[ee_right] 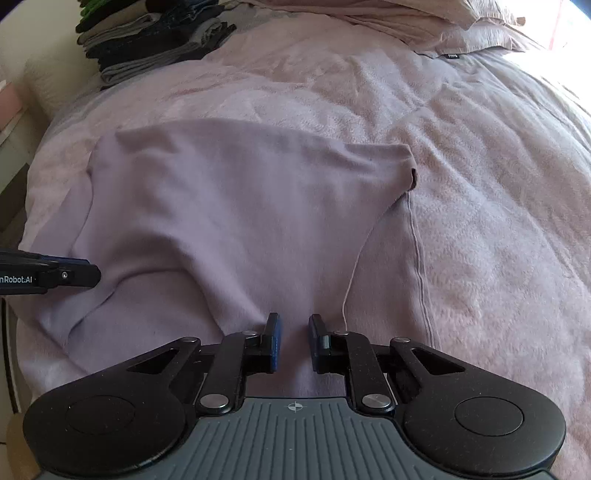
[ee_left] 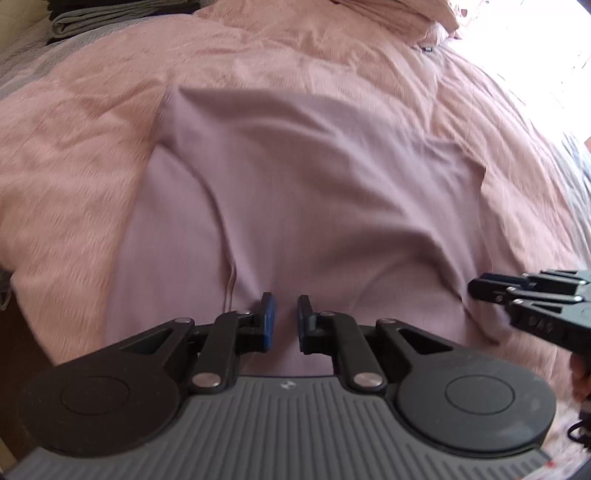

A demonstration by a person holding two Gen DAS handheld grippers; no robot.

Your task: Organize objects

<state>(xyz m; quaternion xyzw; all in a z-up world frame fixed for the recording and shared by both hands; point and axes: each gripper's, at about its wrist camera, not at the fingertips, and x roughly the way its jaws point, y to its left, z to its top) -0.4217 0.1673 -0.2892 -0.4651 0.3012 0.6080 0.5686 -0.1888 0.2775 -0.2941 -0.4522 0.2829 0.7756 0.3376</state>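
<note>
A lilac garment (ee_right: 229,206) lies spread on a pink blanket (ee_right: 480,221) that covers a bed. The cloth is soft and plain, with broad wrinkles running toward its near edge. Its far edge is a straight fold. In the right wrist view a small dark mark sits at the far right corner, and a loose thread trails down the right side; the left wrist view shows neither.

The left wrist view shows the garment from close range, filling the centre, with the right gripper (ee_left: 476,290) entering from the right edge over the garment's right border. The right wrist view shows the whole far edge, with the left gripper (ee_right: 94,275) entering from the left edge over the garment's left side.

The left gripper (ee_left: 286,314) stands with its jaws spread; the garment's near part lies below and between them, not pinched. The right gripper (ee_right: 293,334) also stands with its jaws spread over the garment's near right part.

A stack of folded clothes (ee_right: 155,40) sits at the far left of the bed, well apart from the garment. Pillows (ee_right: 424,22) lie at the far end.
</note>
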